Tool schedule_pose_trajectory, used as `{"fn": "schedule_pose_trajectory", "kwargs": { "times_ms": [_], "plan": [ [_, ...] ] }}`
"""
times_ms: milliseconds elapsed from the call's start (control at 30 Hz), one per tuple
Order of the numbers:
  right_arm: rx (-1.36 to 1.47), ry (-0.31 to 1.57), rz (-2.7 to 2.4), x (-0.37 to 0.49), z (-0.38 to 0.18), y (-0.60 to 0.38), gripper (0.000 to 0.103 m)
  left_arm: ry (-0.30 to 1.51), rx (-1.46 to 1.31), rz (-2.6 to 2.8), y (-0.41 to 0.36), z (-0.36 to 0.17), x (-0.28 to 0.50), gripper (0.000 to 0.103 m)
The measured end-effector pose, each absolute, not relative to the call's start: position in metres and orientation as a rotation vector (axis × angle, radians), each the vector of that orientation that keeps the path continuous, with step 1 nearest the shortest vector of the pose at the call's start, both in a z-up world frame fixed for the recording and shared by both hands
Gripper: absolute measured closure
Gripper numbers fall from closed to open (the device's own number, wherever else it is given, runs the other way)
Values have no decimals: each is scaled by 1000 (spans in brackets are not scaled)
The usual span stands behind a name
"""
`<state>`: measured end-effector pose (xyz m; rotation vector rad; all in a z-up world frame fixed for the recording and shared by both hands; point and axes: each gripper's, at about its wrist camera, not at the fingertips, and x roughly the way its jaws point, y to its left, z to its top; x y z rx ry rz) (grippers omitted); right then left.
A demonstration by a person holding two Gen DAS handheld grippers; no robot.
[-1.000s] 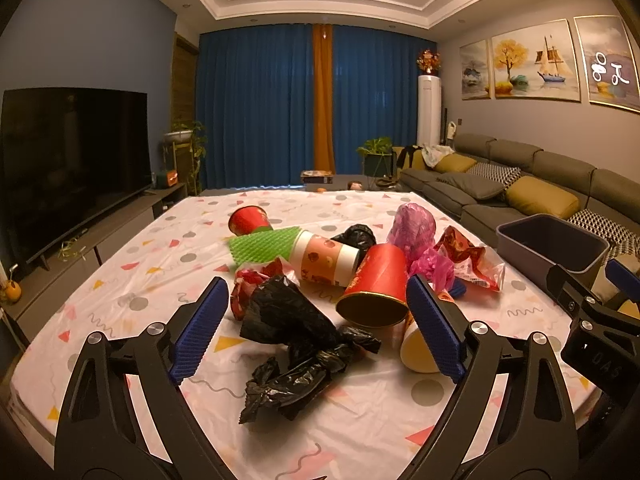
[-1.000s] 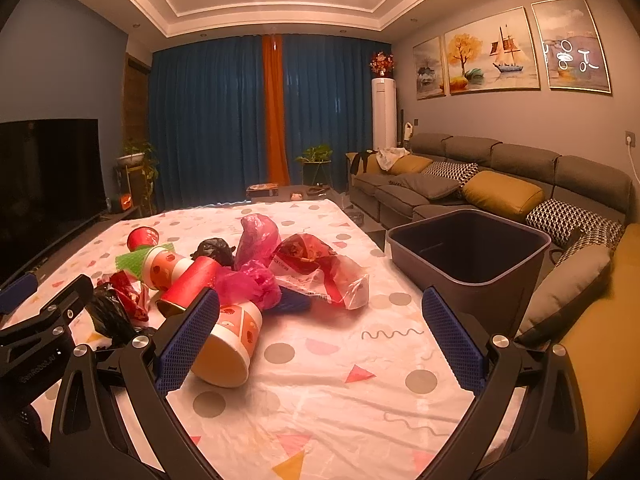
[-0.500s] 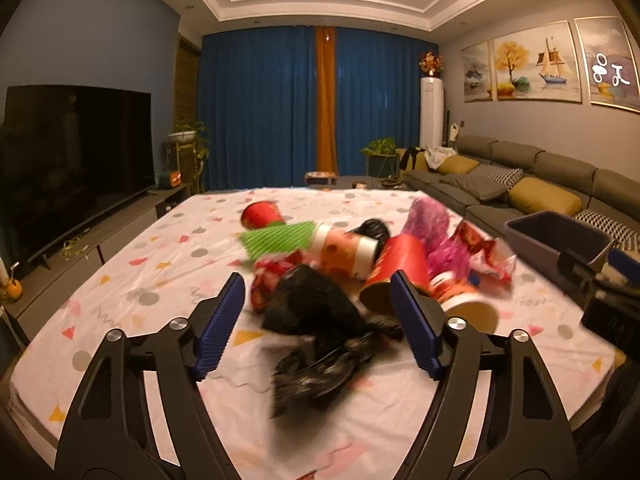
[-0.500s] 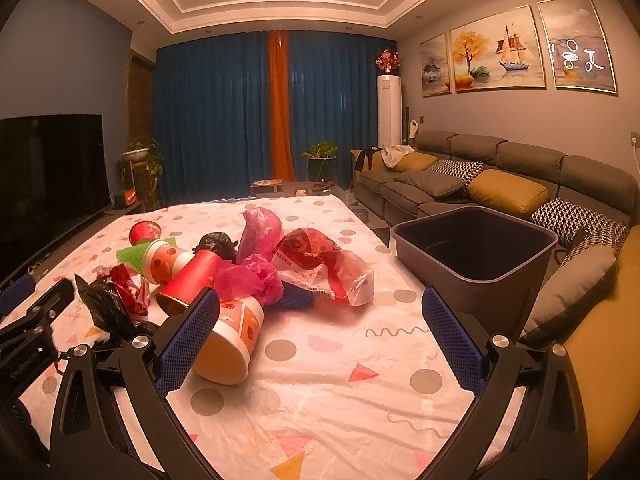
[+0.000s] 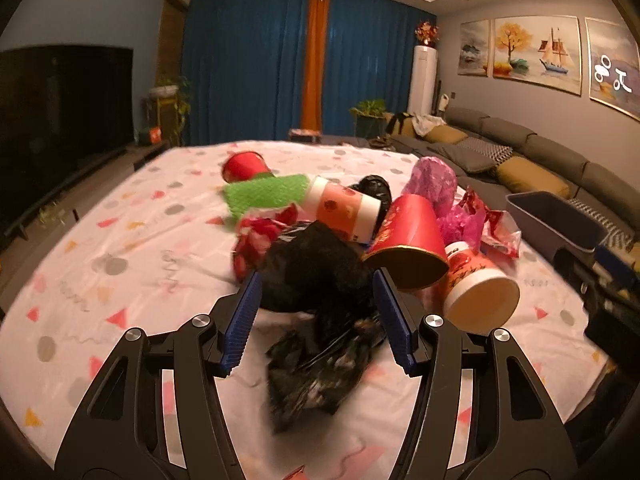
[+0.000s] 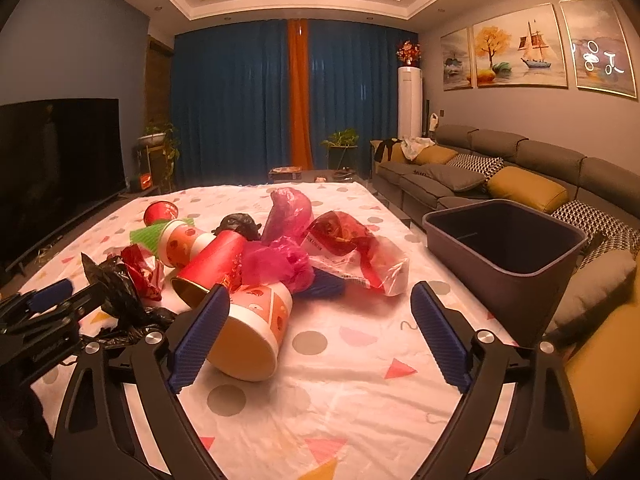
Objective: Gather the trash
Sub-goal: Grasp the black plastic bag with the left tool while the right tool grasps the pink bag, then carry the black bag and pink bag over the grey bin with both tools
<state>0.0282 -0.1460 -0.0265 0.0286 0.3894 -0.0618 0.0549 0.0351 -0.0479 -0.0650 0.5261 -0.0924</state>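
A heap of trash is lying on a table (image 6: 360,364) spread with a spotted cloth, and at the near edge of that heap a crumpled black bag (image 5: 316,276) is sitting between the blue pads of the left gripper (image 5: 316,312). The jaws have just been closing around the bag — the pads are flanking its bulge, though whether they are pressing it yet cannot be told, the picture being blurred there. Just beyond the bag a red cup (image 5: 408,240) is lying on its side with its mouth toward the camera, touching a white-and-orange cup (image 5: 346,212) behind it. A paper tub (image 6: 252,324) is lying to the right of the red cup, its open mouth facing out of the heap. The right gripper (image 6: 320,328) is hovering over the cloth with its left pad just beside the tub; its jaws have just been closing a little but are standing wide, with only bare cloth between them. Farther back in the heap are pink plastic (image 6: 286,216), a red-and-clear wrapper (image 6: 352,248), green mesh (image 5: 266,196) and a small red cup (image 5: 242,166). A grey bin (image 6: 504,240) is standing open at the right edge of the table, beside the sofa (image 6: 520,168).
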Motion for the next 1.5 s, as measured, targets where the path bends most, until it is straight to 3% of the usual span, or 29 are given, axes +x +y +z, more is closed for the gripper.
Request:
{"fn": "schedule_pose_trajectory", "kwargs": {
  "times_ms": [100, 167, 300, 400, 600, 867, 1133, 1500],
  "plan": [
    [23, 407, -55, 34, -30, -144, 23, 585, -79, -109, 31, -56, 70, 46],
    [22, 412, -50, 38, -32, -145, 26, 608, -80, -127, 29, -59, 76, 55],
    [41, 436, -24, 50, -33, -149, 38, 656, -74, -177, 24, -67, 85, 89],
    [53, 449, 5, 60, -34, -147, 48, 653, -88, -205, 25, -67, 84, 103],
    [70, 481, 82, 84, -34, -138, 59, 597, -99, -220, 28, -57, 72, 103],
    [73, 532, 137, 107, -38, -126, 65, 492, -96, -195, 35, -30, 48, 103],
    [45, 577, 149, 124, -45, -117, 101, 473, -91, -187, 37, -26, 44, 103],
    [14, 426, 134, 97, -7, -129, 102, 455, -89, -196, 35, -22, 39, 103]
  ]
}}
